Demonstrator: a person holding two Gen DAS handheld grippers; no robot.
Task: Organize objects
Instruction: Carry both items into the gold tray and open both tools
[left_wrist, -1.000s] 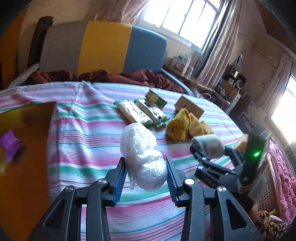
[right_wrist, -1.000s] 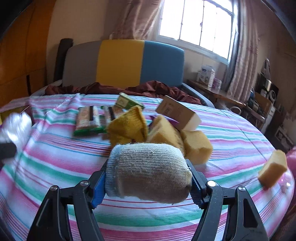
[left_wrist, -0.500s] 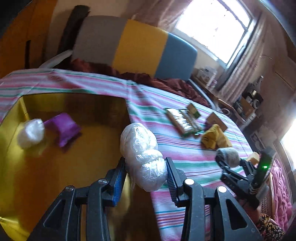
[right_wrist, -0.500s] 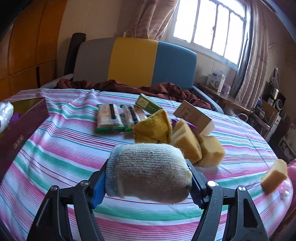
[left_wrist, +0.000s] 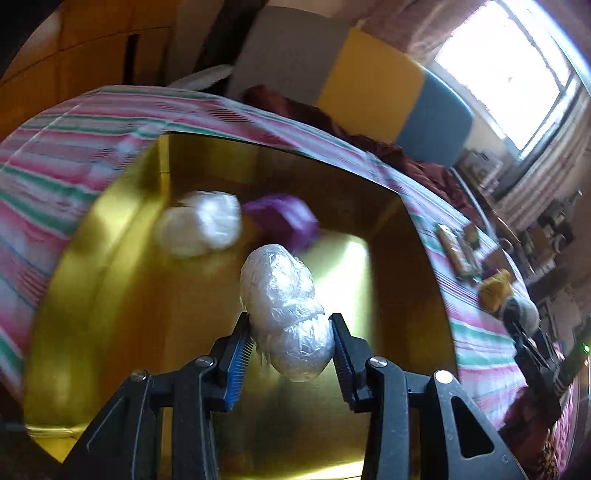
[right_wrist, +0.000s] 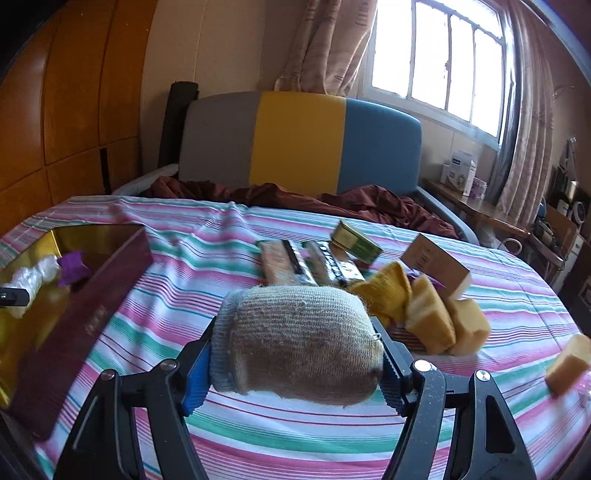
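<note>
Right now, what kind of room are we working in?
Most likely a bedroom at home: a bed under a striped sheet, a padded headboard in grey, yellow and blue, and a curtained window.

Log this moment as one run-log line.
left gripper: shut on plastic bundle, over gold box | right gripper: shut on sock roll, above bedsheet | in box: white bundle, purple item
</note>
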